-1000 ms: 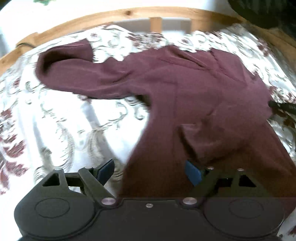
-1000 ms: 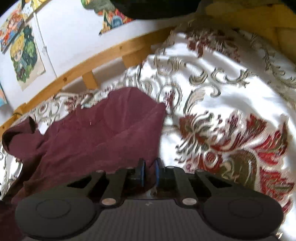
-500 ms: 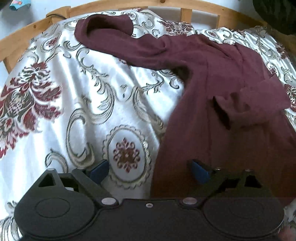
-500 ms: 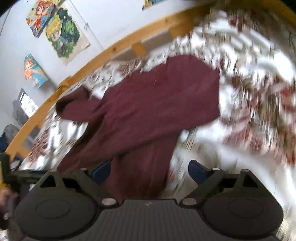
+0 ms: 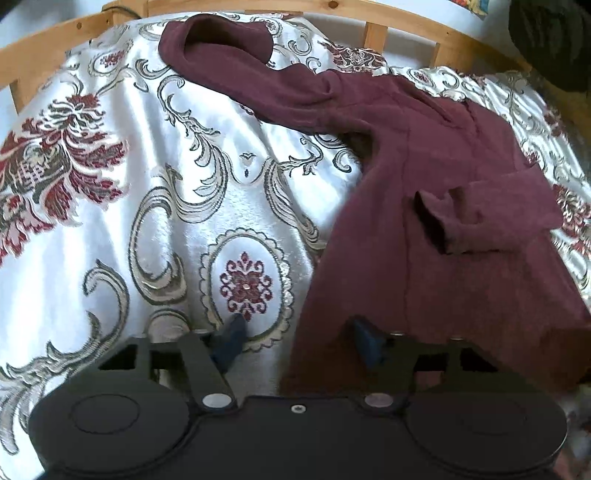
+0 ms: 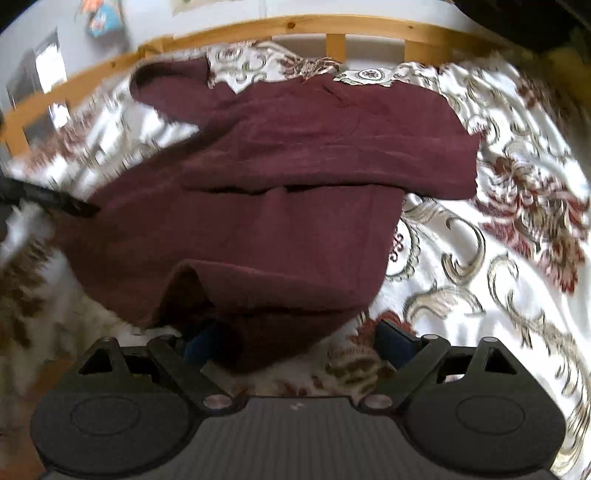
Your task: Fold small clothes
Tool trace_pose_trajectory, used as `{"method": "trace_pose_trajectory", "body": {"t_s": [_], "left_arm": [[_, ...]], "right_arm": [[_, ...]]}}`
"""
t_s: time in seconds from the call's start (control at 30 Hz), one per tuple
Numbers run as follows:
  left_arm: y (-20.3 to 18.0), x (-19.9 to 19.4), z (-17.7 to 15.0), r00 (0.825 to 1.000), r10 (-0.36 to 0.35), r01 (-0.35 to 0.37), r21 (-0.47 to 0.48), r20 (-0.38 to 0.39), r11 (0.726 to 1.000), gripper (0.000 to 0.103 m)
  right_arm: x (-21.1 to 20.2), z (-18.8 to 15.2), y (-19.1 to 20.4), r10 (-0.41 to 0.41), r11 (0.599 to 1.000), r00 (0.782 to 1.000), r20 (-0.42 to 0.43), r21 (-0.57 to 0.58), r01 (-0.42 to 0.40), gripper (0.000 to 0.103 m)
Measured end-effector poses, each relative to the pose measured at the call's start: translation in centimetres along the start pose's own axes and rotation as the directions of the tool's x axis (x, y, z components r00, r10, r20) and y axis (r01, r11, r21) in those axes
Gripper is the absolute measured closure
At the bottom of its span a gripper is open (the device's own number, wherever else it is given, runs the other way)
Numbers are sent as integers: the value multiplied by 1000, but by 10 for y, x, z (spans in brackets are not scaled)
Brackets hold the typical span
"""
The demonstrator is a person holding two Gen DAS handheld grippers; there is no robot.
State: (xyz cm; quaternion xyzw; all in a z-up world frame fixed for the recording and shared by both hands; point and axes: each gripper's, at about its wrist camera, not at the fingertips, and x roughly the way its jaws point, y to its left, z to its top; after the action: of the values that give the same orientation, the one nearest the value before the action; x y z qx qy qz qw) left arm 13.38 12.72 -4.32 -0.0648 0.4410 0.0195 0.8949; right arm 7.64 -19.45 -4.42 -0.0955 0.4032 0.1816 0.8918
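Note:
A maroon sweater (image 5: 424, 192) lies flat on the patterned bedspread (image 5: 155, 206). One sleeve (image 5: 236, 62) stretches up and left. The other sleeve (image 5: 491, 218) is folded across the body. My left gripper (image 5: 299, 341) is at the sweater's lower side edge. Its jaws are closing, with the cloth's edge between them beside the right finger (image 5: 365, 343), and the pads do not press on it. My right gripper (image 6: 299, 341) hovers at the bottom hem (image 6: 280, 291). It is wide open, its jaws closing slightly, with the hem's cloth between the fingers, ungripped.
A wooden bed rail (image 5: 406, 26) curves round the far side of the bed. Posters (image 6: 99, 18) hang on the wall behind it. A dark bulky thing (image 5: 550, 33) sits at the upper right. The dark tip of the other gripper (image 6: 55, 199) shows at the sweater's left edge.
My right gripper was shut by the sleeve's edge, then opened and swung over to the sweater's bottom hem. My left gripper shifted along the side edge and its jaws have narrowed.

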Motion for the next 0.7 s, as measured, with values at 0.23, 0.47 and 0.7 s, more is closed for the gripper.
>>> {"method": "trace_pose_trajectory", "body": {"t_s": [0.23,0.47,0.7], "left_arm": [[-7,-4,-4,1000,-4,4,26,2,1000,64],[0,-6,-4,1000,-18,18,7,-6,1000,61],[1,-7,-5,999,-42,42,-11,-6,999,68]], "right_arm": [[-48,-28,-32,-224,965,974,-14,140,224,7],[-78,-37,-61,-112,933,992,55,350,86,6],[-36,-14,-70,170,860,977,124,465,-209,9]]}}
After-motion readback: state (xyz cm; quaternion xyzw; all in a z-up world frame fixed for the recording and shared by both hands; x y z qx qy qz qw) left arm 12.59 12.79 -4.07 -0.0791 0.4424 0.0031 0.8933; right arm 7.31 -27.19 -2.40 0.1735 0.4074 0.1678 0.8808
